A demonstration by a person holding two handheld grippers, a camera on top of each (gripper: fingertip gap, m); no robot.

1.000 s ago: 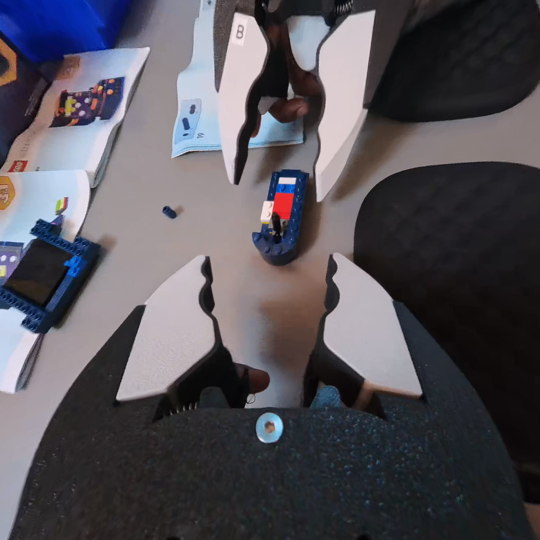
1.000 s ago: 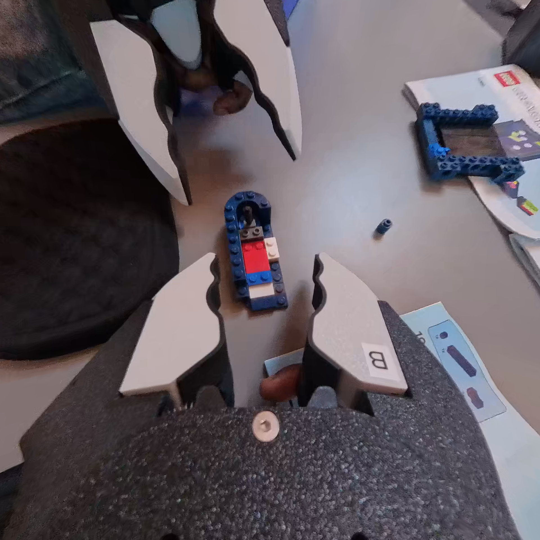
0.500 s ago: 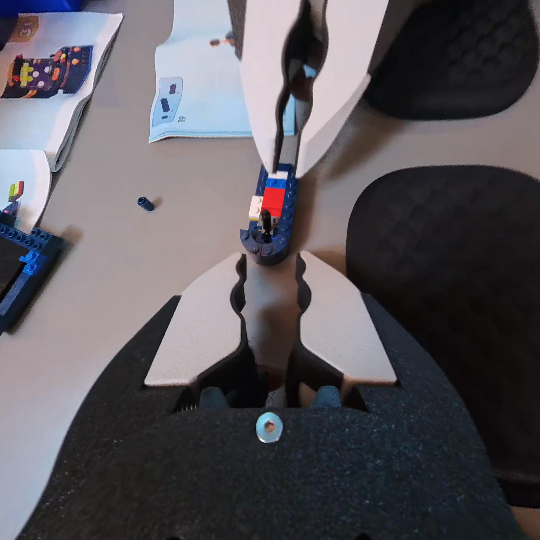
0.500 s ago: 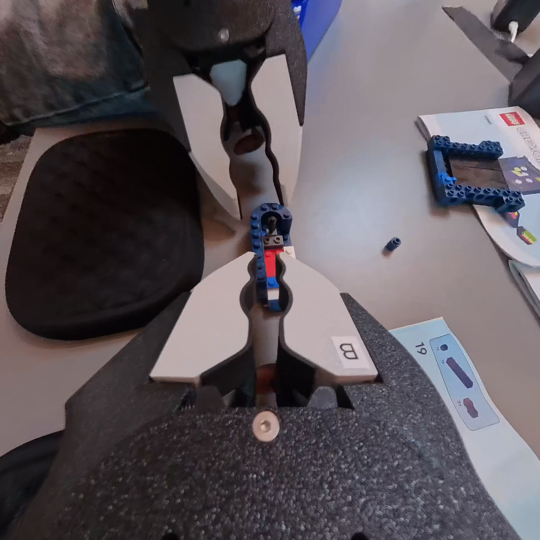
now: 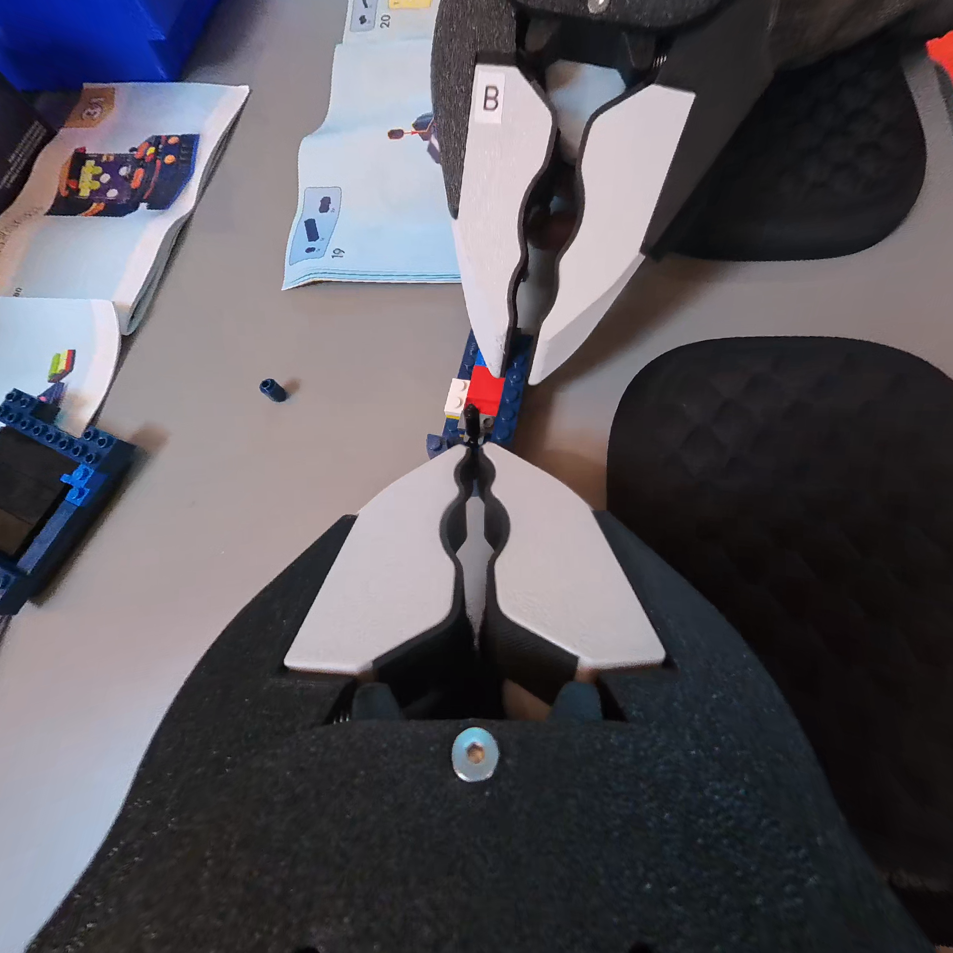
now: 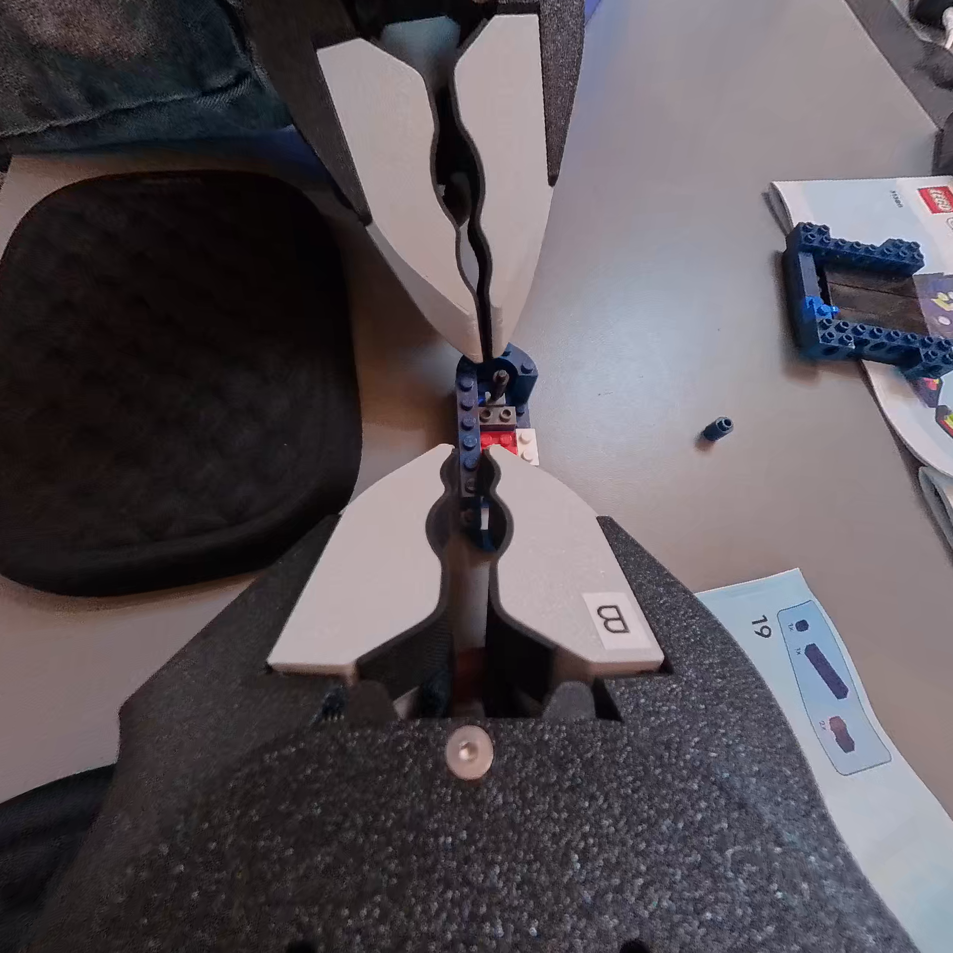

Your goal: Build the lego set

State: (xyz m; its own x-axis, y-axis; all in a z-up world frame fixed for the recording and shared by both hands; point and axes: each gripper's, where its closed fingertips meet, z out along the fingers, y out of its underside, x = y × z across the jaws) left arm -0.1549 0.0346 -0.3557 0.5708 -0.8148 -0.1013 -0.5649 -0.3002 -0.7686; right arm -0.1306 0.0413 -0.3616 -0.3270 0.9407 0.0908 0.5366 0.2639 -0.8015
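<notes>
Left claw (image 5: 473,454): tips pinched together at the rounded end of the blue brick boat (image 5: 508,407), nothing plainly gripped.
Right claw (image 6: 470,454): nearly shut, clamping the boat's dark-blue side wall (image 6: 466,428) on the grey counter (image 6: 644,309).

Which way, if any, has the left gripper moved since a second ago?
Yes. In the right wrist view, the left gripper has come to the rounded end of the brick boat, fingertips now together; earlier they stood apart, short of it.

Black seat cushions (image 5: 789,541), instruction booklets (image 5: 371,170), blue frame build (image 6: 866,304), loose stud (image 5: 273,389).
</notes>
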